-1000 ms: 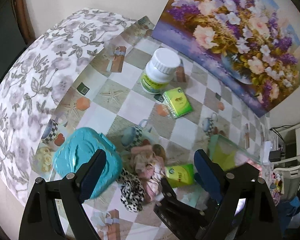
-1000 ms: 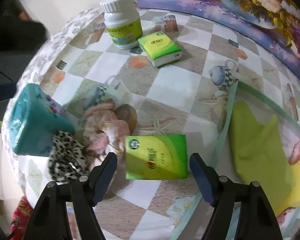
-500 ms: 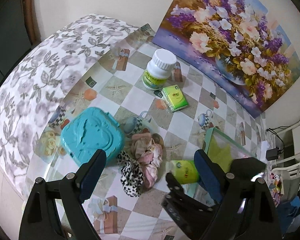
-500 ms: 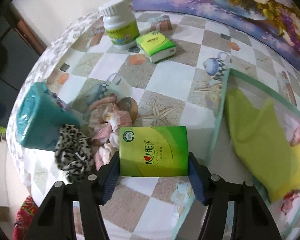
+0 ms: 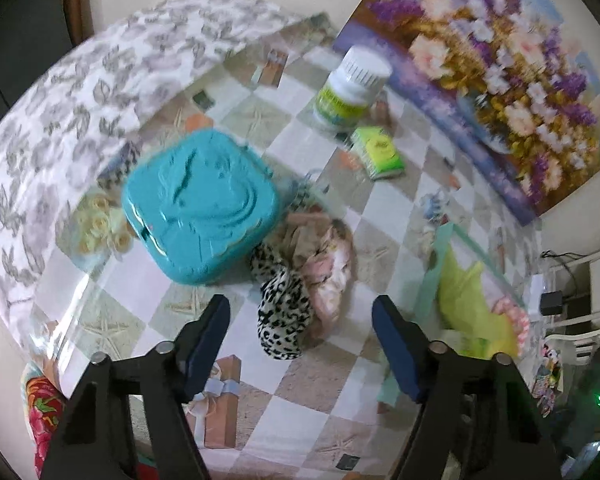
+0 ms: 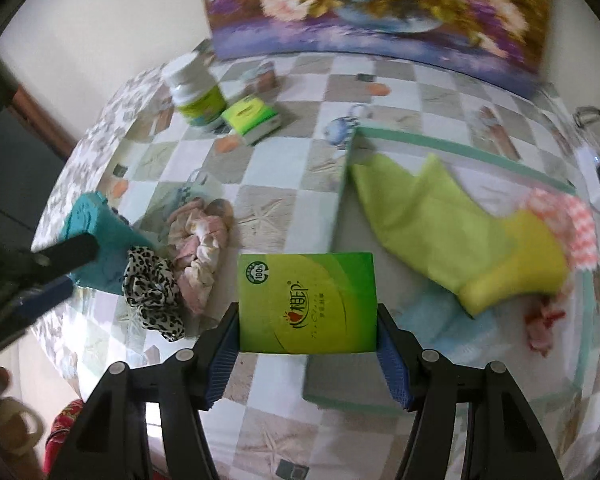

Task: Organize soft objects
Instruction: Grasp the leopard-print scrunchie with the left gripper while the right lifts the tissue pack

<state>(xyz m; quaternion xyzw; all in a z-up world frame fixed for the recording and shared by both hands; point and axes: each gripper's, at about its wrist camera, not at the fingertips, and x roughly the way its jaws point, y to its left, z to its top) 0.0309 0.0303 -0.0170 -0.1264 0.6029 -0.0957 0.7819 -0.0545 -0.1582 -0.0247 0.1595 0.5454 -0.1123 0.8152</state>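
My right gripper (image 6: pixel 307 350) is shut on a green tissue pack (image 6: pixel 307 302) and holds it above the table, by the near corner of a green-rimmed tray (image 6: pixel 456 148). The tray holds a green-and-yellow cloth (image 6: pixel 440 216) and a pink checked cloth (image 6: pixel 568 224). A leopard-print scrunchie (image 5: pixel 282 312) and a pink scrunchie (image 5: pixel 320 256) lie on the table just ahead of my open, empty left gripper (image 5: pixel 300 344). They also show in the right wrist view, leopard (image 6: pixel 152 292) and pink (image 6: pixel 198 248).
A teal lidded box (image 5: pixel 200 204) sits left of the scrunchies. A white bottle (image 5: pixel 352 88) and a second green tissue pack (image 5: pixel 378 152) stand farther back. A flower painting (image 5: pixel 500 48) leans on the wall. The tray shows at the right (image 5: pixel 432 264).
My right gripper closed on the green tissue pack and lifted it off the table toward the tray. My left gripper pulled back and swung left over the scrunchies.
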